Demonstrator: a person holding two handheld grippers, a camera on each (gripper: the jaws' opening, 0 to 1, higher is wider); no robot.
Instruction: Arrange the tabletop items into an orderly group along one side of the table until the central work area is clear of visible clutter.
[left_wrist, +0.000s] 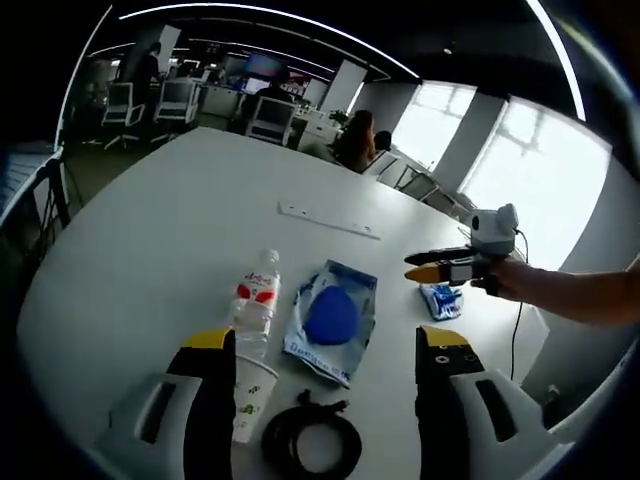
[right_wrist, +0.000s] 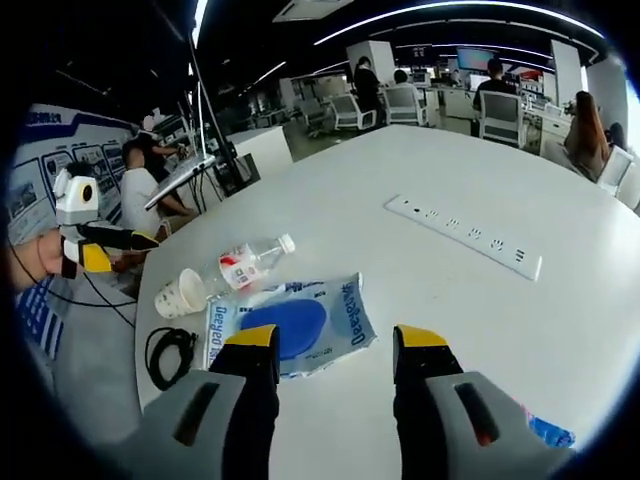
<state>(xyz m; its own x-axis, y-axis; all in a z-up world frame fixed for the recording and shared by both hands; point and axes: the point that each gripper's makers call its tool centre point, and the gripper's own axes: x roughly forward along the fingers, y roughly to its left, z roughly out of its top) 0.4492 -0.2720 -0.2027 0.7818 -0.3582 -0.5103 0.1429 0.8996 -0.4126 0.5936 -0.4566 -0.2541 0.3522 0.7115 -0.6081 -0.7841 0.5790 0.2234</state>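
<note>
While your left gripper (left_wrist: 335, 370) hovers above the near edge of the white table (left_wrist: 150, 240), its jaws stand wide apart with nothing between them and nothing touching them. Your right gripper (right_wrist: 335, 355) is spread wide as well, empty, poised over the blue-and-white packet (right_wrist: 285, 325). In the left gripper view that right gripper comes in from the right, held in a hand (left_wrist: 515, 280); from that side I cannot tell how far its jaws are parted.

The clear water bottle (left_wrist: 255, 300) lies on its side, its long axis running away from your left gripper, white cap pointing toward the far side of the table. A paper cup (left_wrist: 250, 385) lies tipped over just at the bottle's base, mouth facing away from the bottle. The packet lies flat just beside the bottle, its long side roughly parallel to it. A coiled black cable (left_wrist: 310, 440) sits near the table edge, close to the cup. A small blue wrapper (left_wrist: 440, 300) lies apart from these, under the right gripper. A white power strip (right_wrist: 465, 235) lies farther across the table, well apart from the cluster.
</note>
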